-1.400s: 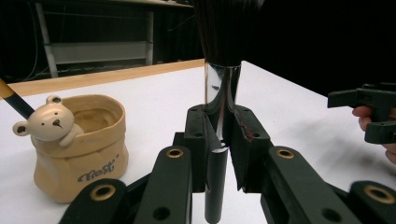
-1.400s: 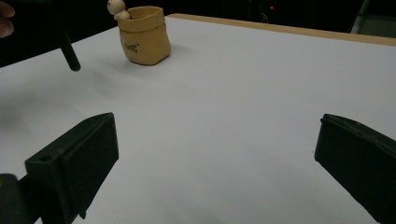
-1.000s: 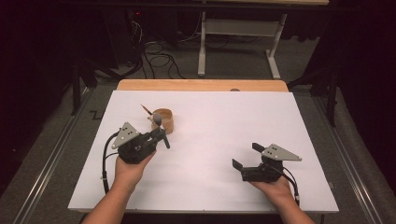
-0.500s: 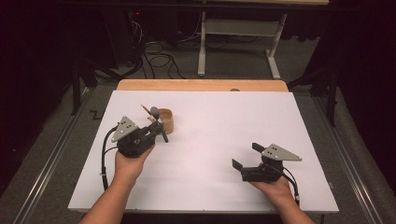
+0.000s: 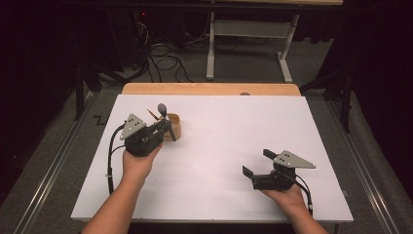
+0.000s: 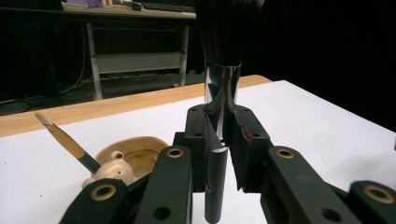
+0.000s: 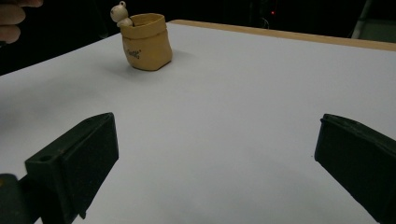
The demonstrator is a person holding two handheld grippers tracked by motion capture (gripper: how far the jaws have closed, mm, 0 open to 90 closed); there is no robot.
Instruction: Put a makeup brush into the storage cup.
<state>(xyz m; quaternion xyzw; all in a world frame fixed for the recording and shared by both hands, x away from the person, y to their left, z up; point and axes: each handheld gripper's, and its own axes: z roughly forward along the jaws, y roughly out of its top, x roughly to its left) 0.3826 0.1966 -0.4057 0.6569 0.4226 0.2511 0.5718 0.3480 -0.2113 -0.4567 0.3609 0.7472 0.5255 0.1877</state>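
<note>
Standing beside the brush (image 6: 222, 88), tan holder (image 5: 174, 127) contains a paintbrush (image 6: 65, 142).

On the counter (image 5: 214, 161) the pot (image 5: 173, 127) stands at the left, toward the far edge, with a thin brush (image 6: 65, 142) leaning in it. The left gripper (image 5: 163, 129) sits just before the pot on its near-left side and has a big brush (image 6: 219, 116) upright between its jaws, head above the pot. The right gripper (image 5: 254, 163) rests well apart at the near right, its jaws pointing left toward the pot, nothing between them
</note>
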